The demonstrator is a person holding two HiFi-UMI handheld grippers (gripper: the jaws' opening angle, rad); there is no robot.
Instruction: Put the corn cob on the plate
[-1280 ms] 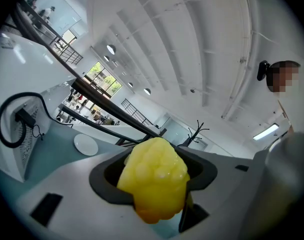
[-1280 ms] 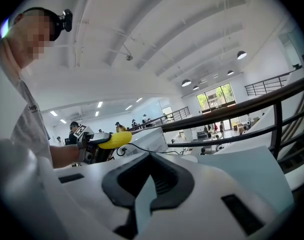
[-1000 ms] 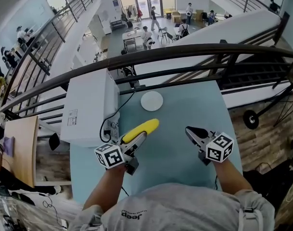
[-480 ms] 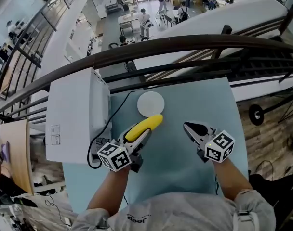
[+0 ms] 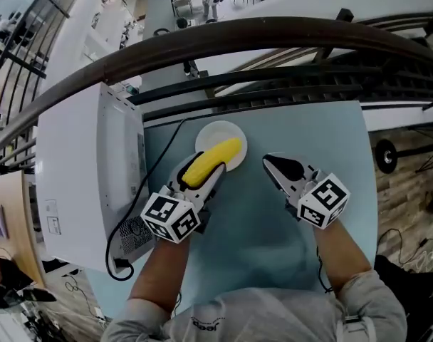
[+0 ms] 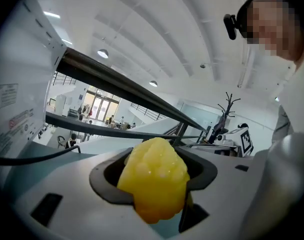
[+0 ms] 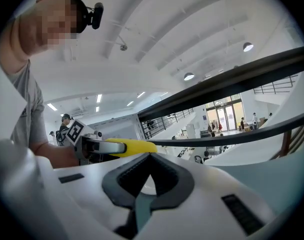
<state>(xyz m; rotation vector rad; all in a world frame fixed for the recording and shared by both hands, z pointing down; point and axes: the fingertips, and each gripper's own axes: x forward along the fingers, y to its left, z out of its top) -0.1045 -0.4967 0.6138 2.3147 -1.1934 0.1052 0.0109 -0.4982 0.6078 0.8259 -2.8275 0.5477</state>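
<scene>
Teal table (image 5: 273,241), railing (image 5: 273,30) beyond, white box (image 5: 81,162), left fingers (image 5: 216,179) gripping corn cob (image 5: 209,161) over plate (image 5: 211,130), right fingers (image 5: 284,171) closed

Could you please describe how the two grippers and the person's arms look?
Both the left gripper and the right gripper have light grey bodies with dark, notched pads inside the jaws. Each carries a white cube with black square markers. The person wears a grey T-shirt with short sleeves; the forearms are bare.
</scene>
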